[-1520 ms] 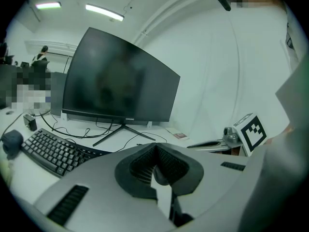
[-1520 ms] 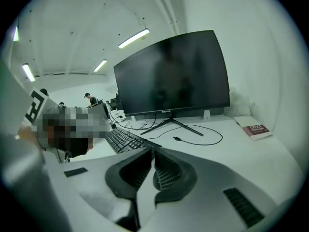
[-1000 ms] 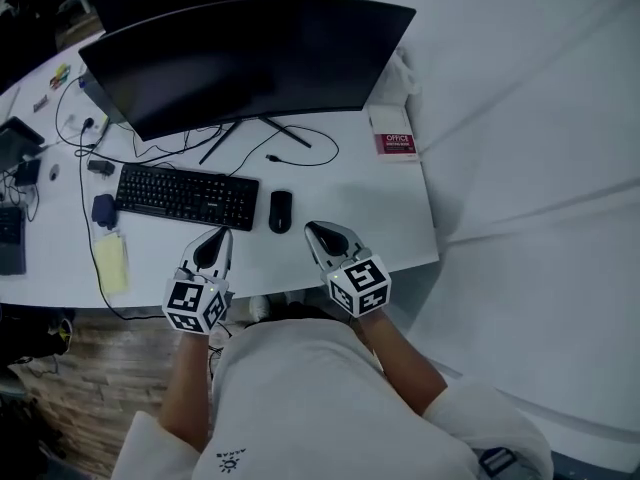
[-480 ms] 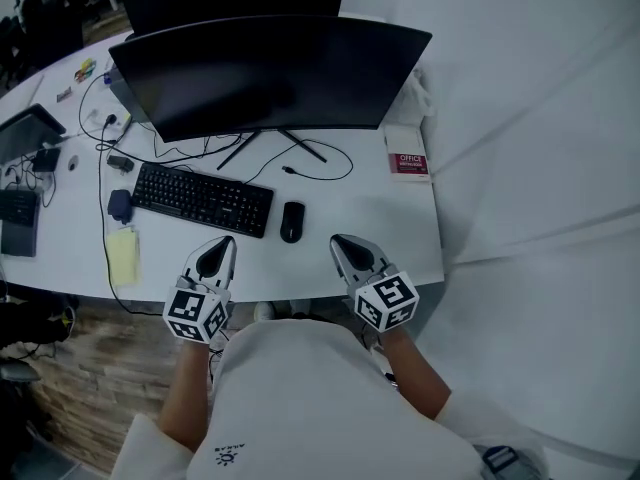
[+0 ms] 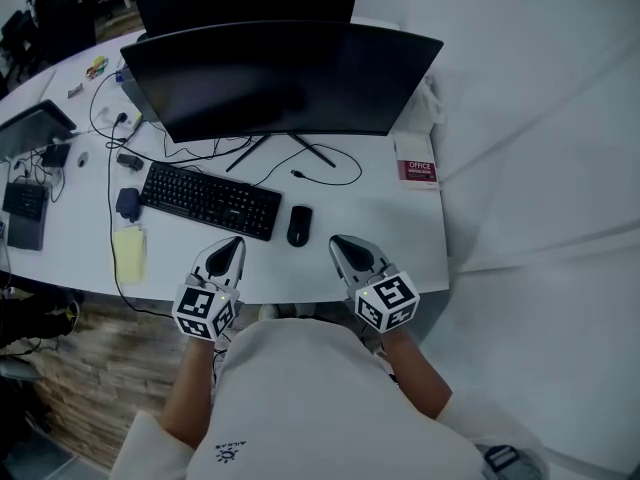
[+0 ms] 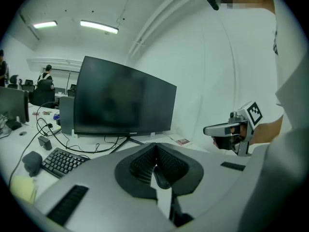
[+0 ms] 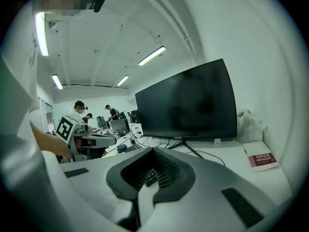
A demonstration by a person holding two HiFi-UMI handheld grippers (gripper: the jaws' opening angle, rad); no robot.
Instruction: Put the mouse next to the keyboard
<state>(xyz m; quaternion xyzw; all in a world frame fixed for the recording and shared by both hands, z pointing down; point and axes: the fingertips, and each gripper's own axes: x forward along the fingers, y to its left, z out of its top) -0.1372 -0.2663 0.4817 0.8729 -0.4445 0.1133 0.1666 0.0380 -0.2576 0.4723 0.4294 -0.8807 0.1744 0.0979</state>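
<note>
Small black oval mouse (image 5: 298,225) flat on the white bench (image 5: 380,218), just beside the right end of the flat black keyboard (image 5: 210,200), in front of the wide dark curved monitor (image 5: 280,78). Left tool (image 5: 231,242) closed tight, gripping nothing, low over the bench's near edge below the keyboard. Right tool (image 5: 339,241) likewise closed and empty, near the mouse but apart from it.
</note>
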